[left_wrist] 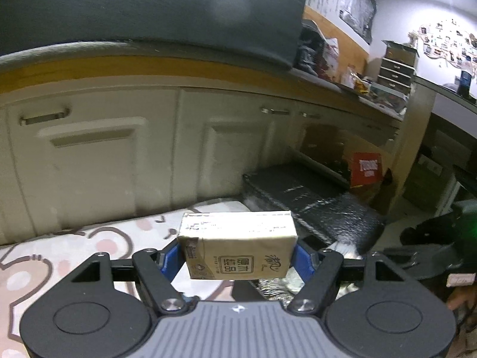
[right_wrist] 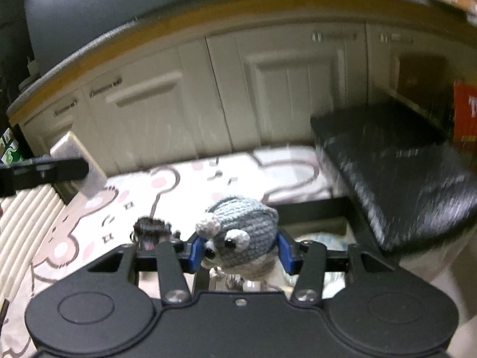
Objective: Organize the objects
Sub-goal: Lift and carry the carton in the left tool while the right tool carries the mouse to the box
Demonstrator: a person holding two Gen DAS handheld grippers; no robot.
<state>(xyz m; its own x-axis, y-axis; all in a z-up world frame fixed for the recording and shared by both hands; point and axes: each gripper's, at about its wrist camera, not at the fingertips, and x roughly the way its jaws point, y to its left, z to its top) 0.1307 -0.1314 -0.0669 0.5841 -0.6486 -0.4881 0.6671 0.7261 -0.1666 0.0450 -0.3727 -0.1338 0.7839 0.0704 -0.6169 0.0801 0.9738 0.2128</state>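
Holding tissue pack [left_wrist: 237,243] crosswise in left fingers [left_wrist: 171,261], crochet toy [right_wrist: 243,234] clamped in right fingers [right_wrist: 197,252], both just beside black box [right_wrist: 387,161], right nearer

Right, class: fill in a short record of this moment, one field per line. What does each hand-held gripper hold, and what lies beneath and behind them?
left hand-held gripper: shut on the tissue pack, held clear of the surface
right hand-held gripper: shut on the crocheted grey toy
surface below: cartoon-print cloth
backdrop: cream cabinet doors
to the right: black box with its lid open
image quality: right wrist view blurred
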